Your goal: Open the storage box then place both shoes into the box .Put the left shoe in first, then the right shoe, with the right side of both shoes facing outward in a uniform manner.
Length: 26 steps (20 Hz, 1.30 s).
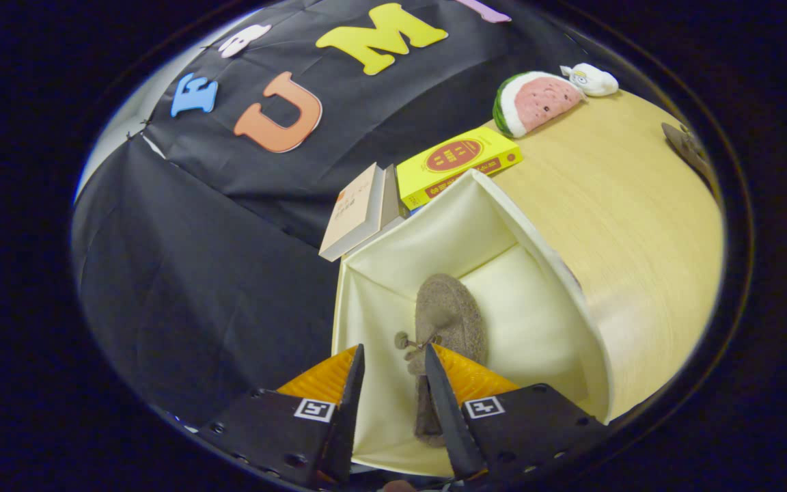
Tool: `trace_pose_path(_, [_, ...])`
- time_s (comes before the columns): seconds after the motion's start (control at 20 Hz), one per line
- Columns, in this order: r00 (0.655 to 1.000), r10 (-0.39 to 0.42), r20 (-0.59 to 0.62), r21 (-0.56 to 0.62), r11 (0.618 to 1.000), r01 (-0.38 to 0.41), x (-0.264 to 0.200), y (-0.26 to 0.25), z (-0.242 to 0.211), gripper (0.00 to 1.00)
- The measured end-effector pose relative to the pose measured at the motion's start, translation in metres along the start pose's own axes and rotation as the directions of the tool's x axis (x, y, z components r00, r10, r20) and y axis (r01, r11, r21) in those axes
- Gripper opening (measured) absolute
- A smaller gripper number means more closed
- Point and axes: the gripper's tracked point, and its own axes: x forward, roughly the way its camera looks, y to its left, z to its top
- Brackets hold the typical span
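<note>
A cream storage box [544, 273] stands open on the wooden table, and I look down into it. One brown suede shoe [449, 314] with a small lace bow lies inside on the box's floor, toe pointing away from me. My gripper [393, 348] hangs over the near part of the box with its fingers apart. The shoe's heel end runs down along the inner side of the right finger [443, 403], and the left finger [351, 403] is clear of it. A brown thing [686, 143] that may be the second shoe lies far off on the table, beyond the box.
A beige book [356, 212] and a yellow book [455, 164] lie just behind the box. A watermelon plush [535, 101] and a small white toy [593, 79] sit at the table's far end. Bare wooden table [639, 225] stretches along the box's right side.
</note>
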Motion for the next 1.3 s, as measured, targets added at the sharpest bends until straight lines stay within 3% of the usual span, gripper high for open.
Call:
trace_pose_path(0.1, [1.000, 0.019, 0.013, -0.065, 0.998, -0.018, -0.010, 0.005, 0.003, 0.69])
trace_pose_path(0.15, [0.999, 0.028, 0.028, -0.102, 0.994, -0.025, -0.016, 0.005, 0.007, 0.75])
trace_pose_path(0.45, [0.984, 0.111, 0.139, -0.316, 0.947, -0.062, -0.078, -0.009, 0.045, 0.90])
trace_pose_path(0.65, [0.957, 0.160, 0.243, -0.420, 0.906, -0.045, -0.133, -0.046, 0.091, 0.90])
trace_pose_path(0.85, [0.923, 0.152, 0.355, -0.521, 0.851, 0.060, -0.193, -0.103, 0.143, 0.95])
trace_pose_path(1.1, [0.883, 0.108, 0.457, -0.554, 0.811, 0.187, -0.257, -0.194, 0.203, 0.95])
trace_pose_path(1.3, [0.881, 0.010, 0.472, -0.593, 0.744, 0.310, -0.283, -0.282, 0.230, 0.95])
